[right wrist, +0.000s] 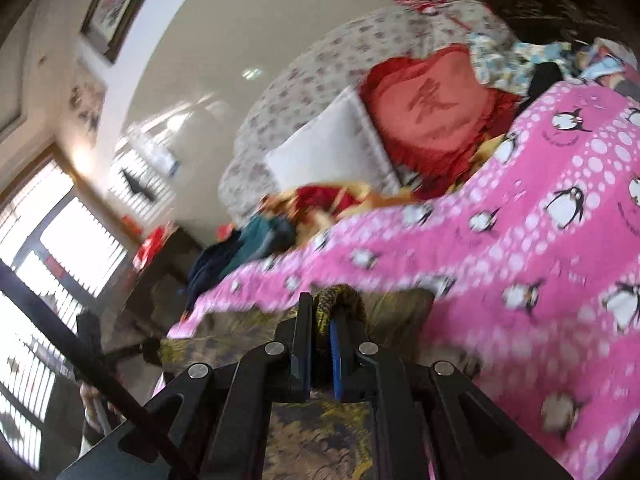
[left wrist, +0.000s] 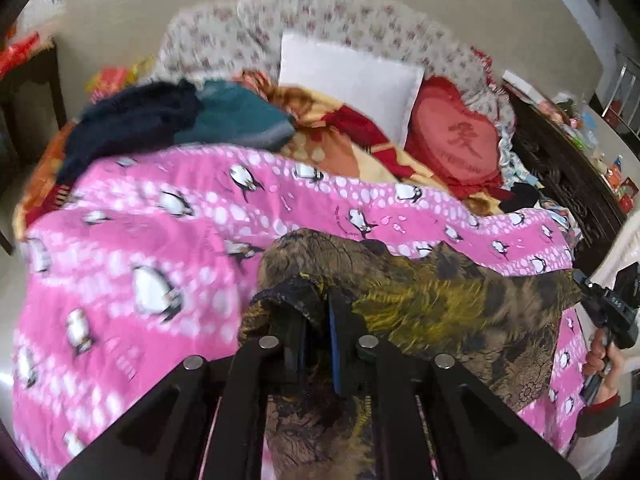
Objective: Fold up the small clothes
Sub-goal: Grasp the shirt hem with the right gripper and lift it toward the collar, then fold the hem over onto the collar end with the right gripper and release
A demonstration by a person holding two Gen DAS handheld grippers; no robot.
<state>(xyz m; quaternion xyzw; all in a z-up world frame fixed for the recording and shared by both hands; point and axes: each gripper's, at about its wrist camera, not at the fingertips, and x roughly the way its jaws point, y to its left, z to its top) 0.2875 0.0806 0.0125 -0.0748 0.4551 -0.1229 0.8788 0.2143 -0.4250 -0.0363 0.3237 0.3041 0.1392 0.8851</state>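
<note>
A small garment (left wrist: 440, 308) in brown, yellow and black print hangs stretched between my two grippers, above a pink penguin blanket (left wrist: 160, 220). My left gripper (left wrist: 318, 308) is shut on one edge of it, and the cloth bunches over the fingertips. At the right edge of the left wrist view, a hand (left wrist: 600, 360) holds my right gripper. In the right wrist view my right gripper (right wrist: 322, 308) is shut on a rolled fold of the same garment (right wrist: 320, 440). The rest of the cloth trails toward the left under the jaws.
The bed carries a white pillow (left wrist: 352, 76), a red heart cushion (left wrist: 456, 140) and a heap of dark blue and teal clothes (left wrist: 180, 120) at the far left. A dark carved wooden board (left wrist: 560, 168) runs along the bed's right side. A window (right wrist: 60, 240) fills the left wall.
</note>
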